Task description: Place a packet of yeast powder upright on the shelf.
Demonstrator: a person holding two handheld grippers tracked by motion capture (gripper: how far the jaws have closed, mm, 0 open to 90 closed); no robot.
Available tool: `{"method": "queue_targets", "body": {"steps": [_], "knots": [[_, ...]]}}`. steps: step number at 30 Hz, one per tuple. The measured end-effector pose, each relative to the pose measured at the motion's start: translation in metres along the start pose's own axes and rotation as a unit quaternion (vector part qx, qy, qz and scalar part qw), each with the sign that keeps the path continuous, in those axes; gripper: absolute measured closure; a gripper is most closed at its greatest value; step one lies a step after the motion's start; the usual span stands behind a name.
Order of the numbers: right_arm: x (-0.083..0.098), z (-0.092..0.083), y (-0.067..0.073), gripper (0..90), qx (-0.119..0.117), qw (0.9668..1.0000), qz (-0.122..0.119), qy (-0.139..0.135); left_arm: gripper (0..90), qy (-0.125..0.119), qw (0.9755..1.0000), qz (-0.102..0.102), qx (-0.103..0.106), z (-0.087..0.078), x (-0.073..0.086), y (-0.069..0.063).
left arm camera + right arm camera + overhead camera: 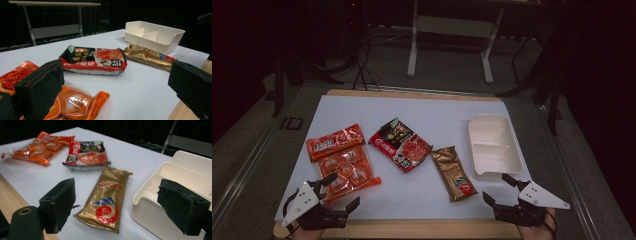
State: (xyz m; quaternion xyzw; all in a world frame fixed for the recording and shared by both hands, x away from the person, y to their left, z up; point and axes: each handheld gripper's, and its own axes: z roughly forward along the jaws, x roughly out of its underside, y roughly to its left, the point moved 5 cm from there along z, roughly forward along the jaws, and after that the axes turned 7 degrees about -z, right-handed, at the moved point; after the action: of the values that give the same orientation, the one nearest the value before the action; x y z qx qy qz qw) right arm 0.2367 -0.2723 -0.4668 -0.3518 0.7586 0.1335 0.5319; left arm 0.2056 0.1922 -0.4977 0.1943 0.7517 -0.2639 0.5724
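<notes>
Both claws sit at the near edge of the bench, each with its jaws spread wide and nothing between them. From the high view, the left claw hovers over the near left corner, its upper jaw lying over the near end of the clear orange snack bag; whether it touches the bag I cannot tell. In the left gripper view that same bag lies just under and beside one jaw, its crimped orange end pointing into the gap.

On the other side, the right claw hangs at the near right corner, with the gold packet just to its left and the white divided tray just beyond its far jaw. The right gripper view shows the gold packet flat on the bench between the two jaws but farther out, not gripped, and the tray close against the other jaw, its dividers upright.

Farther out, a red and black packet lies near the middle of the bench, apart from the gold packet and the orange bag. A flat orange wrapper lies slantwise at the far end of the clear orange bag, touching or overlapping it. Beyond the bench stands a grey table frame on a dark floor.
</notes>
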Motion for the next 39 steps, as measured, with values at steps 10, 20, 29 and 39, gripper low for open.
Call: {"method": "queue_targets", "body": {"steps": [10, 20, 29, 39], "knots": [[-0.001, 0.001, 0.004, 15.8, -0.001, 0.9999, -0.001, 0.016, 1.0, -0.001, 1.0000, 0.002, 0.002, 0.001, 0.000, -0.002], [-0.018, 0.003, 0.008, 14.7, -0.013, 0.9995, -0.028, 0.009, 1.0, -0.004, 1.0000, -0.001, 0.002, 0.001, 0.000, -0.001], [-0.045, 0.006, 0.004, 14.5, -0.012, 0.9994, -0.031, -0.004, 1.0, 0.001, 1.0000, 0.002, 0.005, 0.003, 0.001, -0.002], [-0.064, 0.028, 0.004, 19.1, -0.021, 0.9990, -0.038, 0.011, 1.0, 0.000, 1.0000, -0.002, 0.004, 0.003, 0.001, 0.000]]}}
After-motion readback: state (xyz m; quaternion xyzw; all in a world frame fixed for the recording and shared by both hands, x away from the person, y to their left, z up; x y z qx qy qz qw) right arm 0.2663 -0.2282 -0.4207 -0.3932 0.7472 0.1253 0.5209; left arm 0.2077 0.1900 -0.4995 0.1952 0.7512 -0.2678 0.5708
